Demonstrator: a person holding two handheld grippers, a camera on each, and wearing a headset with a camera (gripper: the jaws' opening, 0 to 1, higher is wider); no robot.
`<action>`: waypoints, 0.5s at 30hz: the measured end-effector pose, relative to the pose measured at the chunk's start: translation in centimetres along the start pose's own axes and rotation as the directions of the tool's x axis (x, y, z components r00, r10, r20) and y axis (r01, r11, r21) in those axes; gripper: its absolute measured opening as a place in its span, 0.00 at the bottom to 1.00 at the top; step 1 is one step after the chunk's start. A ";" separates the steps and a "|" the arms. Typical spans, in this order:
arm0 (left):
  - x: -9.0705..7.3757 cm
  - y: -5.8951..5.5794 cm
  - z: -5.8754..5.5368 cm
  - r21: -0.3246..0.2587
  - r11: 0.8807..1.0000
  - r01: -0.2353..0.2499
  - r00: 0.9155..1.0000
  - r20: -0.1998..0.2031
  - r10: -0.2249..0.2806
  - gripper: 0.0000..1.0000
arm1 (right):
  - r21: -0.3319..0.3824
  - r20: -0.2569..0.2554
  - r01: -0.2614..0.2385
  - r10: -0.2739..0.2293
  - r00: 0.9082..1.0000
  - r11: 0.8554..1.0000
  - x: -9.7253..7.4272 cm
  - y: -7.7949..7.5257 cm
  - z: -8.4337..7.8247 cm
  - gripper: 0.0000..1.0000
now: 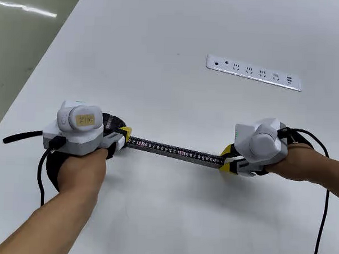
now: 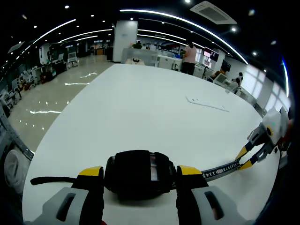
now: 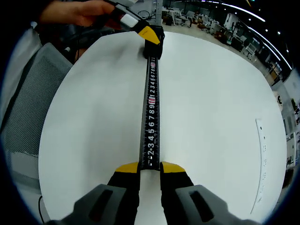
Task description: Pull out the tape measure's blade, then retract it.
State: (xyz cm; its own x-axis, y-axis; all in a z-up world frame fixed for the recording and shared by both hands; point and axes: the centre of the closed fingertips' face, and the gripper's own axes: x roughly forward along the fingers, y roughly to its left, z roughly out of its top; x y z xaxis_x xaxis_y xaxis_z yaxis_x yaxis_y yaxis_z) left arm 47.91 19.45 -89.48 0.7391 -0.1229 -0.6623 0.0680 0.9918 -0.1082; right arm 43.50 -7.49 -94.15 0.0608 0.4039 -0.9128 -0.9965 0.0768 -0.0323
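The black tape measure case (image 2: 139,172) lies on the white table, clamped between the yellow-tipped jaws of my left gripper (image 2: 139,171); in the head view the case (image 1: 112,124) shows beside that gripper (image 1: 120,137). Its dark numbered blade (image 1: 177,152) is drawn out to the right across the table, and it runs straight up the right gripper view as the blade (image 3: 151,119) toward the case (image 3: 153,44). My right gripper (image 3: 150,168) is shut on the blade's end, seen in the head view as the right gripper (image 1: 228,159).
A white power strip (image 1: 253,72) lies on the table beyond the grippers. Black cables trail from both grippers (image 1: 322,212). The table's left edge (image 1: 46,60) borders a shiny floor. A mesh chair (image 3: 33,93) stands by the table edge.
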 end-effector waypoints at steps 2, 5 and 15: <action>0.0 0.0 0.0 0.001 1.000 0.000 1.000 0.001 0.000 0.59 | -0.003 0.000 -0.001 0.001 1.000 1.000 0.0 0.0 0.0 0.16; 0.0 0.0 0.0 0.003 1.000 0.000 1.000 0.002 0.000 0.59 | -0.016 -0.001 -0.003 0.003 1.000 1.000 0.1 0.0 -0.1 0.15; -0.1 -0.1 0.0 0.018 1.000 0.004 1.000 0.003 -0.004 0.57 | -0.019 -0.002 -0.010 0.010 1.000 1.000 0.1 0.1 -0.1 0.14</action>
State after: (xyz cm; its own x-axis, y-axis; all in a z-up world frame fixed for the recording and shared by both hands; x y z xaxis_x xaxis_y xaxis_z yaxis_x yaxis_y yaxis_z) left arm 47.83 19.38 -89.45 0.7411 -0.1270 -0.6593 0.0833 0.9917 -0.0975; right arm 43.43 -7.52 -94.24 0.0509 0.4029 -0.9138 -0.9980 0.0554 -0.0312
